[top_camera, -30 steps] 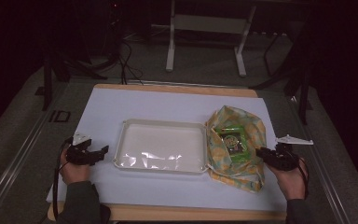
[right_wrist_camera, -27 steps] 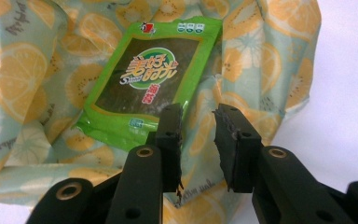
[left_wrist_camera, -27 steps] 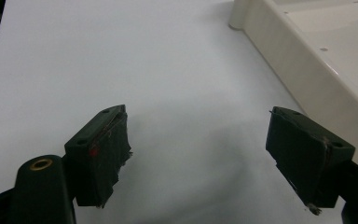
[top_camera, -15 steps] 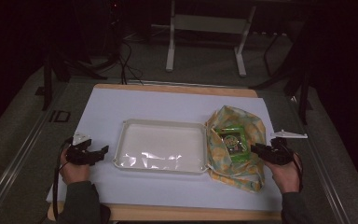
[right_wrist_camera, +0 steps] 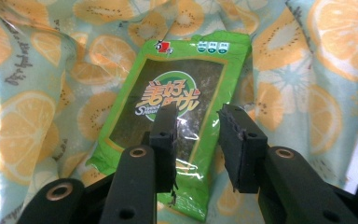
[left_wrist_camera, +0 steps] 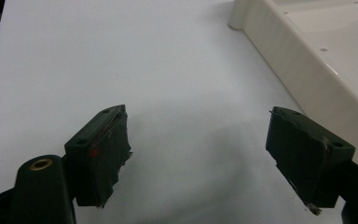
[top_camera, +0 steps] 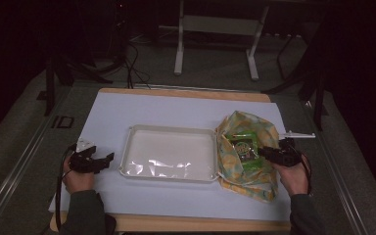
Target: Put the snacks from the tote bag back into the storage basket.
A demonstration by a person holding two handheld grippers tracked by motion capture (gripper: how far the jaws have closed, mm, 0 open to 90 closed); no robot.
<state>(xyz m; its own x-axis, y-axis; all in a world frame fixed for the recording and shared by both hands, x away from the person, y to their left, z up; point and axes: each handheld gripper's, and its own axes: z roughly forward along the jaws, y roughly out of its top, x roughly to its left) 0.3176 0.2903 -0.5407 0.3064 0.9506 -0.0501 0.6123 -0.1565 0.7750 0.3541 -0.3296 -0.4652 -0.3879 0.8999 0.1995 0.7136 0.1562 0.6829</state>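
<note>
Black right gripper [right_wrist_camera: 196,140] hovers over the snack packet [right_wrist_camera: 177,121], jaws just opening (nothing gripped); left gripper [left_wrist_camera: 200,154] rests wide.

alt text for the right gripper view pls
The right gripper, jaws partly open and just opening with nothing pressed between them, hovers over a green snack packet. The packet lies on a fruit-print cloth patterned with orange and kiwi slices.

Green snack packet [right_wrist_camera: 177,112] flat on the fruit-print cloth [right_wrist_camera: 51,102]
</note>
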